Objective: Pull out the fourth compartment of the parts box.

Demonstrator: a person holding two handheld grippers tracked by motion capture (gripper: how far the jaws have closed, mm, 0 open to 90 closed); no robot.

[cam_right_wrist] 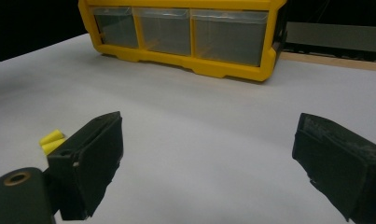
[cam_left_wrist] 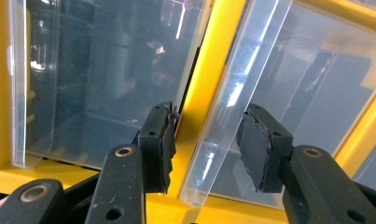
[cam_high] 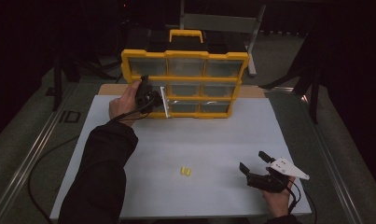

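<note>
Left gripper [cam_left_wrist: 206, 140] at yellow organizer [cam_high: 183, 56]; jaws apart, clear drawer front [cam_left_wrist: 232, 102] between pads, not pressed. Right gripper [cam_right_wrist: 206, 163] jaws wide apart, empty, near yellow earplugs [cam_high: 185, 171].

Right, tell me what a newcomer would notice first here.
The yellow drawer cabinet at the far end of the white board, with the left gripper at its lower-left clear drawer, the fingers either side of the drawer's front. Nearer, two yellow earplugs lie beside the open right gripper.
</note>
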